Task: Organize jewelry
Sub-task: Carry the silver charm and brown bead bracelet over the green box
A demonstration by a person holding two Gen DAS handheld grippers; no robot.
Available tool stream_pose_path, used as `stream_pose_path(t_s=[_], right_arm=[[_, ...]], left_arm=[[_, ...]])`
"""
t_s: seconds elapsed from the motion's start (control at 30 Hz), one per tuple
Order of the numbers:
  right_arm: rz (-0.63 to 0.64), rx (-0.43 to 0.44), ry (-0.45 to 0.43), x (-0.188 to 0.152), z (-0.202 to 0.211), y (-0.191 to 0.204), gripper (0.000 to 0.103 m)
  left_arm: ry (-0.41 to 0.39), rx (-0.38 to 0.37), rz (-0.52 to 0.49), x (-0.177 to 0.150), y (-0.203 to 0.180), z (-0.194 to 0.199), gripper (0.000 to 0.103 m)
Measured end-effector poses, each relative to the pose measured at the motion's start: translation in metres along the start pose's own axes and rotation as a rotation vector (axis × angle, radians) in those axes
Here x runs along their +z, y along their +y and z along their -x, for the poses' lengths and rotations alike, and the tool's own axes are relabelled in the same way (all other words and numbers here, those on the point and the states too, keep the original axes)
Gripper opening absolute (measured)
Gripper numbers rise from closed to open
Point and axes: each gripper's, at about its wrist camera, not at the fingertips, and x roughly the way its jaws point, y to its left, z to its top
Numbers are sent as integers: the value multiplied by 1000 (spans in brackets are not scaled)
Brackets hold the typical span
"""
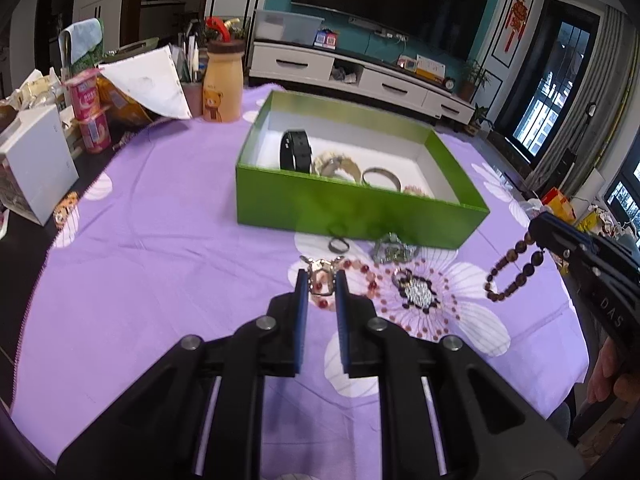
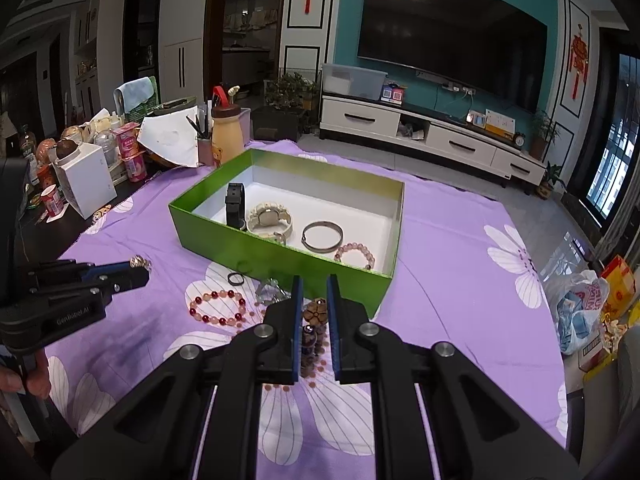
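My left gripper (image 1: 321, 276) is shut on a small silvery trinket (image 1: 318, 266) and holds it above the purple flowered cloth (image 1: 160, 272); the right wrist view shows this gripper (image 2: 138, 270) and trinket (image 2: 140, 262) at the left. My right gripper (image 2: 314, 286) is shut on a brown bead bracelet (image 2: 315, 314), which dangles from it (image 1: 529, 269). Behind both stands an open green box (image 1: 340, 204) holding a black band (image 2: 234, 204), a cream watch (image 2: 268, 216), a metal bangle (image 2: 340, 232) and a pink bead bracelet (image 2: 356, 248). On the cloth lie a red bead bracelet (image 2: 197, 301), a dark ring (image 2: 230, 279), a silver-green piece (image 1: 394, 252) and a rhinestone piece (image 1: 418, 294).
Clutter crowds the table's left side: a white carton (image 1: 36, 160), pink yogurt cups (image 1: 90, 112), a bear-printed bottle (image 1: 222, 84) and a paper sheet (image 1: 156, 84). Plastic bags (image 2: 580, 304) lie on the floor at the right. A person's hand (image 1: 608, 376) grips the right tool.
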Motion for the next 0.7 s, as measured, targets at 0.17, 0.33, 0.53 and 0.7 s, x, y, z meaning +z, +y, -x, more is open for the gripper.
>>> stream_pose_path(t_s=[0.17,0.33,0.53,0.7], right_arm=[[10,-4,-18,12,1,2,11],[13,-5,-29,21,-2,3,11],[18,-6,-42,31,-4,3,11],[20,-10,-54,41,-8,1,11]], left_arm=[[-42,4,-6,18,3,7,13],[-71,1,-11,34,4,12,13],[-93,-3,-32,50,0,13,13],[-108,3,-57,64,-3,12,13]])
